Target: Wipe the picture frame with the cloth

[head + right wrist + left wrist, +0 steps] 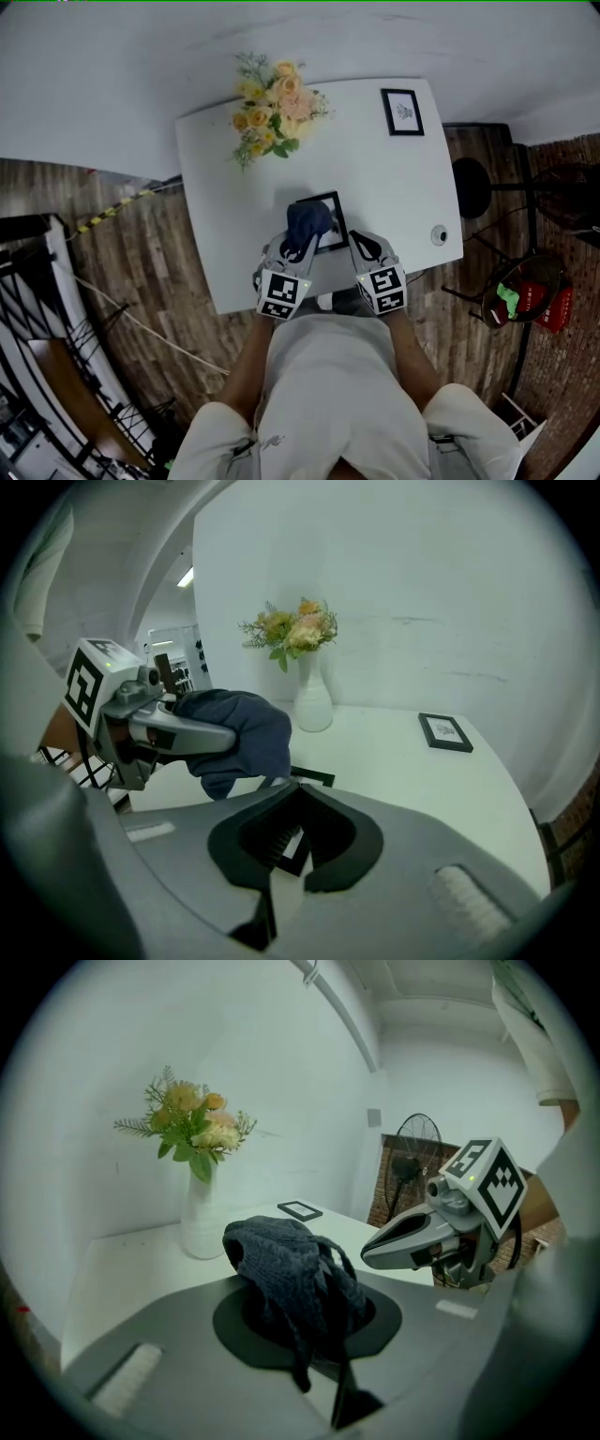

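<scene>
The head view alone gives the whole layout: the left gripper (300, 246) and the right gripper (351, 246) meet at the picture frame (336, 216), which sits close to the near edge of the white table (375, 178), about midway along it. The left gripper view hides that frame behind the cloth (291, 1274). It does show its own jaws closed on the bunched fabric, with a loose tail hanging down between them, and it takes in a fan (412, 1162) beyond the table's far right. The right gripper view shows its own jaws pinched together on the frame's near right edge. A black corner of the frame shows past them, and the cloth is draped over the left gripper's fingers just to the left. The frame is small, with a thin black border round a white inside, and the dark blue cloth covers its left part. No view settles whether it lies flat or is lifted off the table. A white vase (202, 1218) of yellow and peach flowers (272, 98) stands at the far left. A second black frame (402, 112) lies at the far right, and a small round object (439, 234) sits by the right edge. The floor (169, 262) is wood plank, and the wall (94, 94) behind the table is white.
</scene>
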The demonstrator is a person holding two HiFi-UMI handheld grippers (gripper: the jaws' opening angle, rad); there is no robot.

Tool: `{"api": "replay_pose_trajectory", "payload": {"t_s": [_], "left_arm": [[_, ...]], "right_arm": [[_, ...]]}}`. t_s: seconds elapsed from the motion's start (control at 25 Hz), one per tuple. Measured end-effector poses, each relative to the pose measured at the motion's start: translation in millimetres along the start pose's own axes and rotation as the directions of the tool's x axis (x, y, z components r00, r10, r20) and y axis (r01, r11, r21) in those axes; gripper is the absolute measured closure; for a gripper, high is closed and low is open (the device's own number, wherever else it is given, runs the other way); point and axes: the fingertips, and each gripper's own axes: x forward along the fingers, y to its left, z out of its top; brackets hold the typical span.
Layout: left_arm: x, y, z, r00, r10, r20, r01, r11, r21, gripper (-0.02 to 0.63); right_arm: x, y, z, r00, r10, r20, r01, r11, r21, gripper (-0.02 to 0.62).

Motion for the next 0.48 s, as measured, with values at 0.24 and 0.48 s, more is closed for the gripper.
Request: {"api": "replay_pose_trajectory", "payload": {"t_s": [0.24,0.48], "left_arm": [[18,1,-4,0.999,-0.001,-0.045,0.001,1.000,-0.007,0.522],[39,4,-10,0.997,0.016,-0.076,-0.018,1.000,-0.018,0.522]], "right_arm": [[22,-4,-12,0.996,0.060,-0.060,-0.062,0.998,-0.028,0.580],[39,-4,-21,0.991,0.097,-0.094,-0.101,0.994,-0.041,0.570]]}}
